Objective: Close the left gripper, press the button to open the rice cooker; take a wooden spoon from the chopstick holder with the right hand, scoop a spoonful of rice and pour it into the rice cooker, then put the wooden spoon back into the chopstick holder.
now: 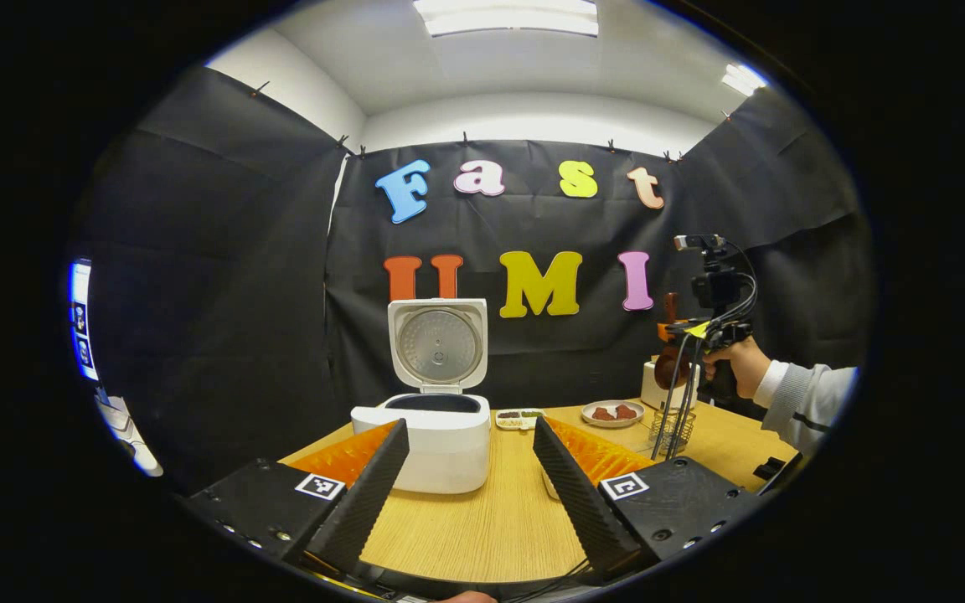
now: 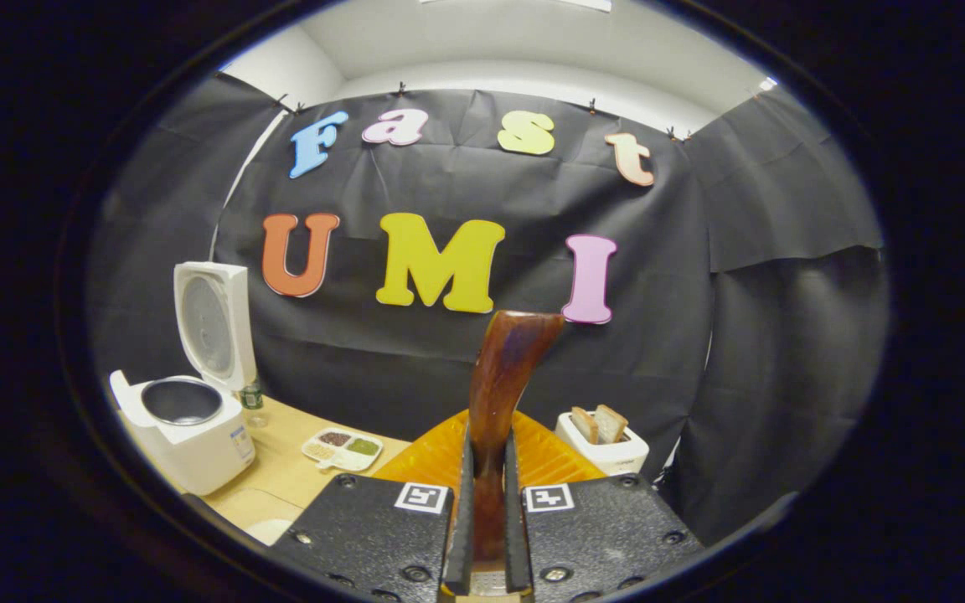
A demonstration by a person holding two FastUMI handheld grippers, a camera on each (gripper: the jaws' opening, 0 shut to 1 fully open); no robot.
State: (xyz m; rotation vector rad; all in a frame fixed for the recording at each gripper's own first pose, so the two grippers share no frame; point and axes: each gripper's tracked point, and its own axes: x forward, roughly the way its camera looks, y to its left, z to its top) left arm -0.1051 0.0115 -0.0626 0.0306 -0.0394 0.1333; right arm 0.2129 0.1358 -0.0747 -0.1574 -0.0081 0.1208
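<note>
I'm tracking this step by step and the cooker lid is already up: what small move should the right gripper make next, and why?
Probably lift the wooden spoon clear of the wire chopstick holder. The right gripper is shut on its handle, and in the left gripper view the spoon's bowl hangs just above the holder. The rice cooker stands open, ready for rice.

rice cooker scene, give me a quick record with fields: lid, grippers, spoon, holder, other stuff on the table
lid: rice cooker open, lid upright, inner pot exposed
left gripper: open, fingers spread, low over the wooden table, holding nothing
right gripper: shut on the wooden spoon, handle sticking up between its fingers
spoon position: lifted above the chopstick holder, seen in the left gripper view
holder: wire basket, dark utensils inside
other items: divided tray of grains, plate with reddish food, toaster with bread slices
</note>
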